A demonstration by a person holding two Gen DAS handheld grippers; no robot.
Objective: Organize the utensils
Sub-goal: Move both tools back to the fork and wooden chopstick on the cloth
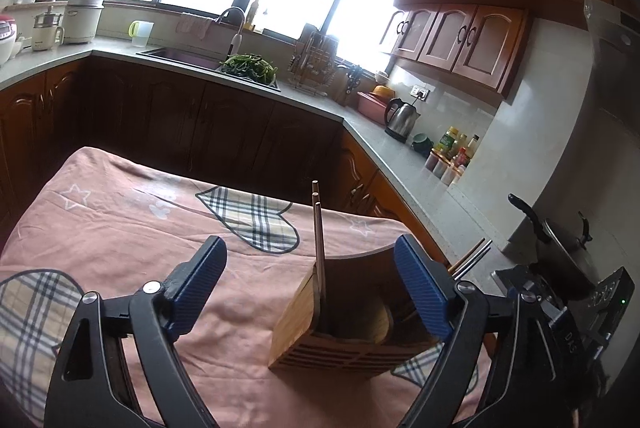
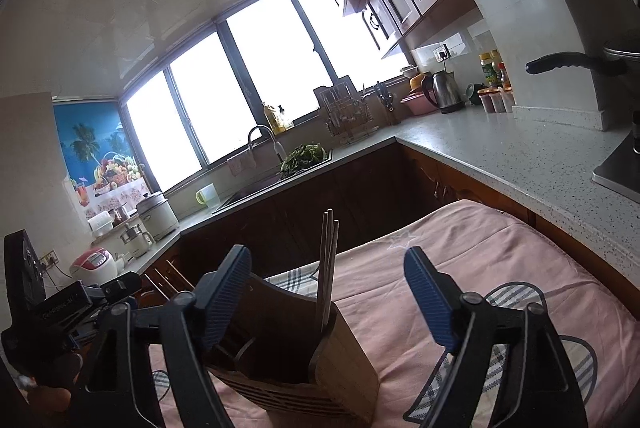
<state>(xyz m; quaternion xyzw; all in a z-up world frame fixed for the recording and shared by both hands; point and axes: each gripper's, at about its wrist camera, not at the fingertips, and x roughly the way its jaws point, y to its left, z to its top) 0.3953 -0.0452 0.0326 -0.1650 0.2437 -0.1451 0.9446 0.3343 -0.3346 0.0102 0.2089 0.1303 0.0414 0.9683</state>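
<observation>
A wooden utensil holder (image 1: 352, 328) stands on the pink cloth (image 1: 120, 228). Three chopsticks (image 1: 319, 248) stand upright in its left compartment. My left gripper (image 1: 310, 264) is open and empty just above the holder, its right finger over the holder's right side. In the right wrist view the holder (image 2: 304, 356) sits low between the fingers, with the chopsticks (image 2: 328, 268) upright in it. My right gripper (image 2: 328, 272) is open and empty above the holder. More chopsticks (image 1: 470, 260) lie on the counter behind the left gripper's right finger.
A grey counter (image 1: 420, 168) wraps around the kitchen, with a kettle (image 1: 402, 116), bottles (image 1: 456, 148), a dish rack (image 1: 316, 64) and a sink with greens (image 1: 250, 66). A black pan (image 1: 560, 248) sits on the stove at right. The cloth has plaid heart patches (image 1: 256, 220).
</observation>
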